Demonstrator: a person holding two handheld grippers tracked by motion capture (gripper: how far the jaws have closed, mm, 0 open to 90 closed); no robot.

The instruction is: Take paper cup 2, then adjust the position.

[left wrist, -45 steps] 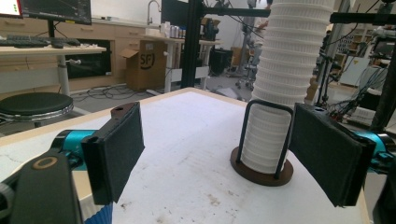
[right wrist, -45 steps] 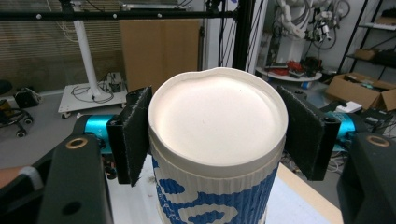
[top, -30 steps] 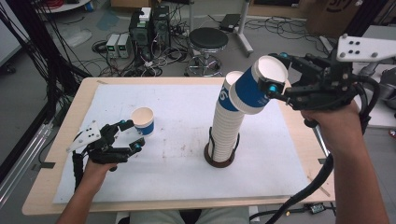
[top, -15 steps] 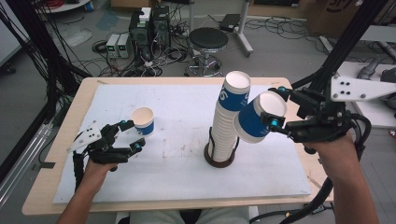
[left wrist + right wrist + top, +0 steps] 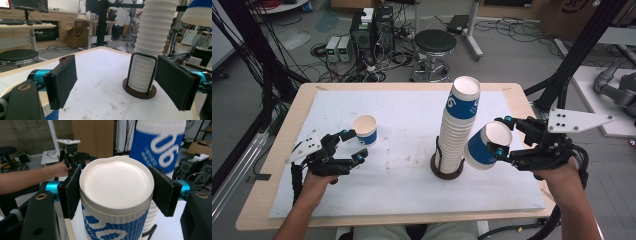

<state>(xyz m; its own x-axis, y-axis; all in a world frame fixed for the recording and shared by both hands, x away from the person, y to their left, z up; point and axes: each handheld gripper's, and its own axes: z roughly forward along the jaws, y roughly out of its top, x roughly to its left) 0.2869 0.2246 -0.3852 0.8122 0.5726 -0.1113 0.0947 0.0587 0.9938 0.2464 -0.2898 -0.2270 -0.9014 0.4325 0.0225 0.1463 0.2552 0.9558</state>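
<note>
A: What's on the left?

B: The left gripper [image 5: 351,145] rests on the tabletop [image 5: 407,107], fingers wide apart and empty, beside a small blue-and-white paper cup [image 5: 364,129] standing upright.

A: And the right?

B: The right gripper [image 5: 501,135] clamps a blue-and-white ribbed paper cup [image 5: 484,145], tilted, just beside the tall cup stack [image 5: 457,130] in its dark holder [image 5: 447,169]. The top cup reads "06".
</note>
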